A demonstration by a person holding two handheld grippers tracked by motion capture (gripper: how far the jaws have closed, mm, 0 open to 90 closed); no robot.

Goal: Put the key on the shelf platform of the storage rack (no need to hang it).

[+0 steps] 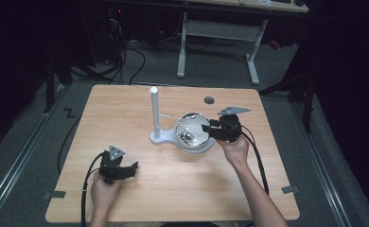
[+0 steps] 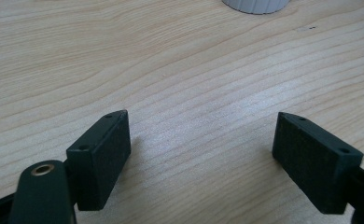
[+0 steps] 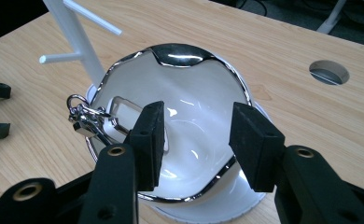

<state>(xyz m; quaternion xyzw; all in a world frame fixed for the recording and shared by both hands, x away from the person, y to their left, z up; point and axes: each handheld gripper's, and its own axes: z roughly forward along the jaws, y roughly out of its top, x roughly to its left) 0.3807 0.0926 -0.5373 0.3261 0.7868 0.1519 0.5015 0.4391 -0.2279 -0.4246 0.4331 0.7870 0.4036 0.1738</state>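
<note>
A white bowl with a shiny silver rim (image 1: 195, 124) sits on a white round base mid-table, beside a white peg stand (image 1: 154, 113). Inside the bowl (image 3: 194, 93), against its left wall, lies a metal clip with a ring (image 3: 84, 116). My right gripper (image 3: 196, 140) is open, its jaws hanging over the bowl's near rim with nothing between them; in the high view the right gripper (image 1: 211, 130) is at the bowl's right edge. My left gripper (image 1: 133, 169) rests low at the front left of the table, open, over bare wood (image 2: 201, 140).
A round cable hole (image 1: 209, 100) lies in the table behind the bowl. The stand's thin pegs (image 3: 59, 58) stick out toward the bowl. The white base's edge (image 2: 257, 4) lies ahead of the left gripper. Cables trail from both grippers toward the table's front edge.
</note>
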